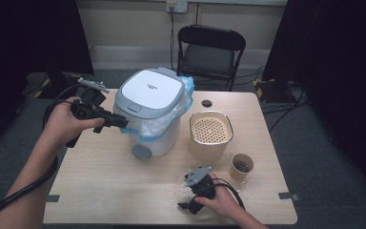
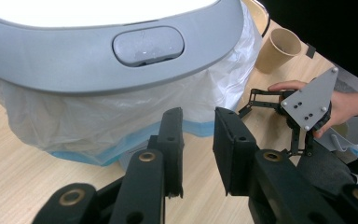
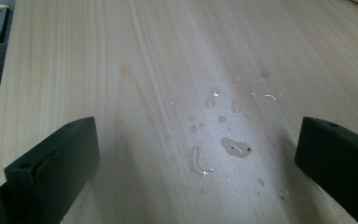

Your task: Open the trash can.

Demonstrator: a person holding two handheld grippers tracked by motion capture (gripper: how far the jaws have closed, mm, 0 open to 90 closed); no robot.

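A lidded white waste bin point(image 1: 148, 112), lined with a translucent plastic bag point(image 1: 164, 125) whose blue hem hangs below the lid's grey rim, stands toward the far left of the wooden table point(image 1: 100, 191). We hold the left gripper point(image 1: 119, 123) level at the bin's left flank, just under the rim and below the lid's oval release button point(image 2: 148, 45); in the left gripper view its jaws stand narrowly apart with nothing between them, aimed at the bag's overhanging fold, which suggests that we mean to take hold of the liner there. No pad touches the plastic. The right gripper point(image 1: 187, 206) rests low near the table's near edge, well apart from the bin, presumably parked so that it leaves the left hand room to work; in the right gripper view its jaws are spread wide over bare wood marked by a few water droplets point(image 3: 230, 147). To the right of the bin stand a beige container with a perforated insert point(image 1: 210, 133) and, nearer us, a paper cup point(image 1: 241, 166), both set clear of the bin. A black folding chair point(image 1: 210, 52) stands beyond the table.
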